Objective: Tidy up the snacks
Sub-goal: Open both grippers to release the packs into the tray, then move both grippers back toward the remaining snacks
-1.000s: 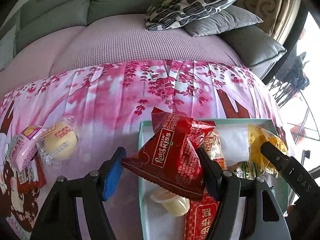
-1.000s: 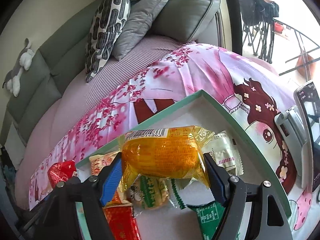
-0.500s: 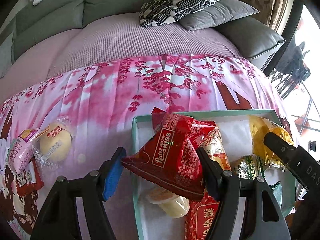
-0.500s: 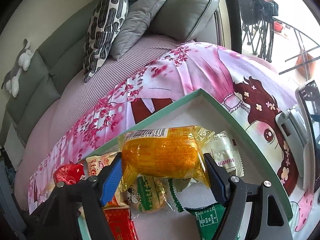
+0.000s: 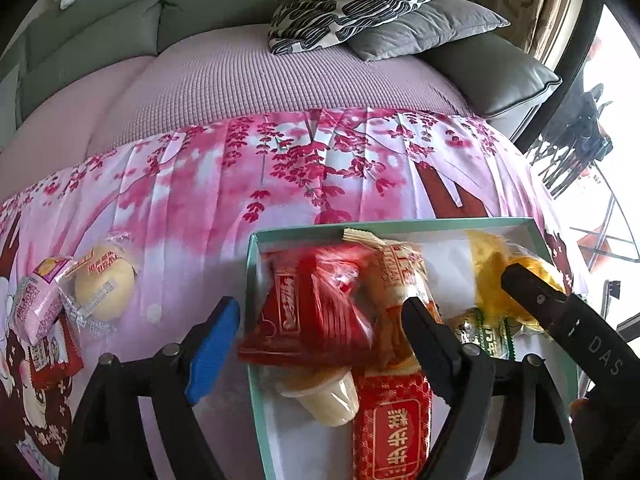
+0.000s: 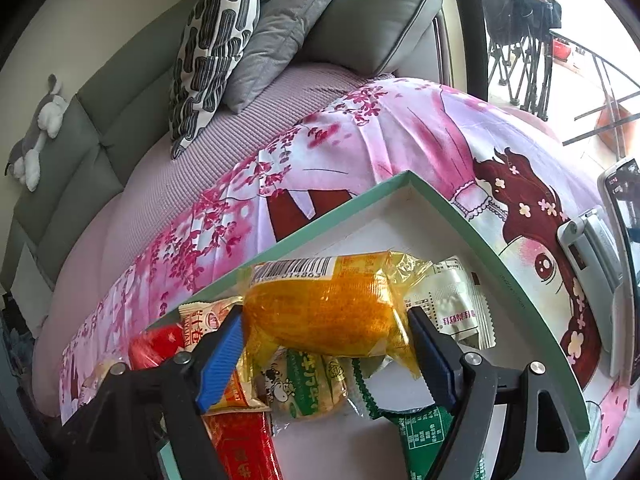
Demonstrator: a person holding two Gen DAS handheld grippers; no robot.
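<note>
A teal-rimmed white box (image 5: pixel 360 227) lies on the pink blossom cloth and holds several snack packets. My left gripper (image 5: pixel 320 304) hangs over the box's left end. Its jaws are opening, and the red snack packet (image 5: pixel 316 312) between them is blurred, loose of both pads, down among the other packets. Over the box's (image 6: pixel 320 232) far corner, my right gripper (image 6: pixel 325 312) has a yellow-orange snack packet (image 6: pixel 324 312) between its pads. Both pads still touch it as the jaws start opening. The left wrist view shows that packet (image 5: pixel 492 276) behind a black right finger.
A round yellow bun packet (image 5: pixel 105 289), a pink packet (image 5: pixel 36 308) and a red packet (image 5: pixel 52 356) lie loose on the cloth left of the box. A phone on a stand (image 6: pixel 620 216) is right of the box. Sofa cushions (image 6: pixel 224 40) lie beyond.
The left jaws have spread and the red packet has slipped from them down into the box. The right gripper and its yellow packet have stayed where they were.
</note>
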